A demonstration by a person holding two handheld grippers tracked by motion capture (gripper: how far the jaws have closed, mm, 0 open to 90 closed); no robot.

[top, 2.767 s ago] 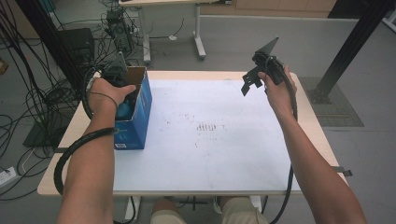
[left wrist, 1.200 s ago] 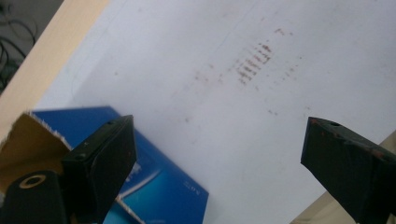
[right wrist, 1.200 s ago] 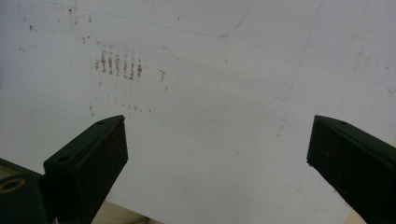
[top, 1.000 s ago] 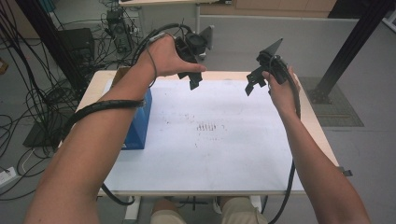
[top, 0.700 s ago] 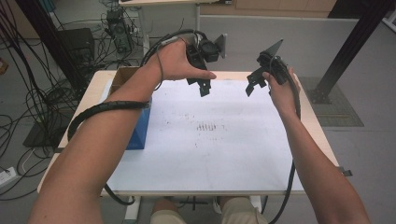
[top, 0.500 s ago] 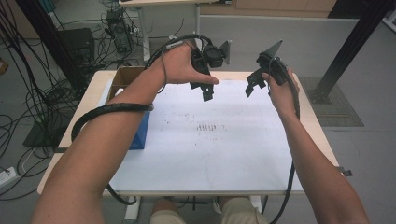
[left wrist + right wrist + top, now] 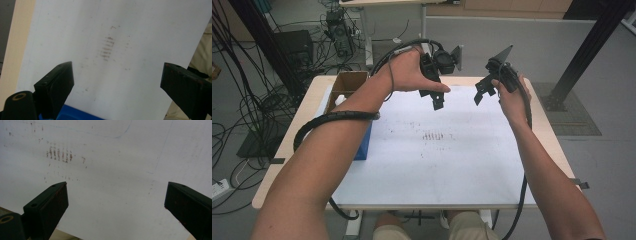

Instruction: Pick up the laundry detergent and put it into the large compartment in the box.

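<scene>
No task is named. My left gripper [image 7: 432, 98] hangs above the far middle of the white sheet [image 7: 437, 165], open and holding nothing. My right gripper [image 7: 480, 92] hovers just to its right at about the same height, also open and holding nothing. In the left gripper view the left gripper [image 7: 117, 73] has its jaws wide apart over the sheet's brown smudge marks [image 7: 106, 48]. The right gripper view has the right gripper [image 7: 116, 192] equally wide above the same smudge marks [image 7: 59, 152].
A blue box [image 7: 363, 142] with an open cardboard top stands at the table's left edge; its blue corner [image 7: 75, 115] peeks in below my left jaws. A cable coils round the left forearm. Cables, equipment and a black post [image 7: 584, 50] surround the table [image 7: 287, 165].
The left hand has come up out of the blue box and swung right to the far middle, close to the right gripper. The right gripper has stayed in place.
</scene>
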